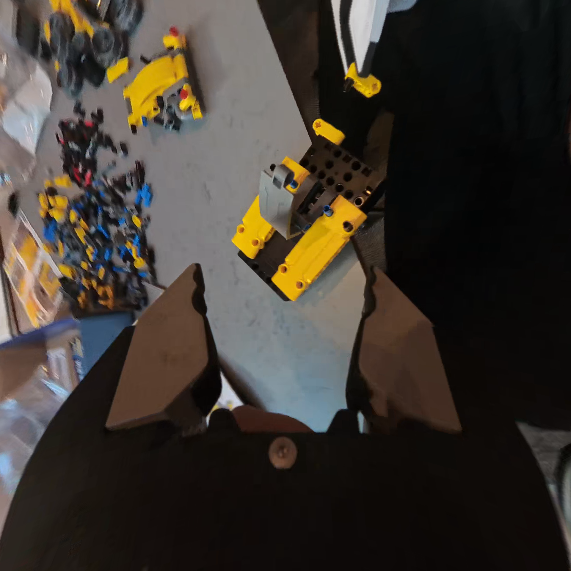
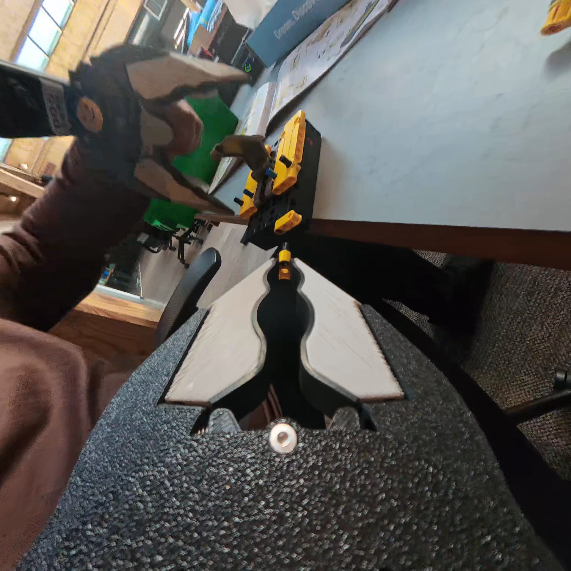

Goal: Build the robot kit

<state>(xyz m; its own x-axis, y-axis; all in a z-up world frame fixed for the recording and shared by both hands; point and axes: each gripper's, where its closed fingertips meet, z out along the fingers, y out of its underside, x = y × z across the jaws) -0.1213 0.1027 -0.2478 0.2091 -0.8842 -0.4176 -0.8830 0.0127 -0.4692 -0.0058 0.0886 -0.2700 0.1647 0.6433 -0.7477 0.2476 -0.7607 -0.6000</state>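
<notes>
Left gripper: the jaws were held spread wide with nothing between them, above the grey tabletop and just short of the yellow-and-black brick assembly. It was also seen in the right wrist view, its fingers apart beside the same assembly.
Right gripper: the jaws were pressed nearly together, pinching a small yellow connector piece at the fingertips. In the left wrist view the piece was seen held past the tabletop edge, a black pin projecting from it.
Brick assembly: it was placed at the tabletop edge, partly overhanging it. A black perforated plate carried two yellow panels, a grey hinged part and small blue pins; a short yellow beam was fixed at its far corner.
Connector position: it was held just beside the assembly's overhanging end, apart from it.
Second yellow build: it was set farther off on the tabletop, with red studs on it.
Loose parts: a blurred heap of black, blue and yellow pieces was spread at the left; dark tyres were piled beyond it.
Printed sheets: they were laid along the tabletop's far side.
Person: a brown sleeve was seen behind the left gripper.
</notes>
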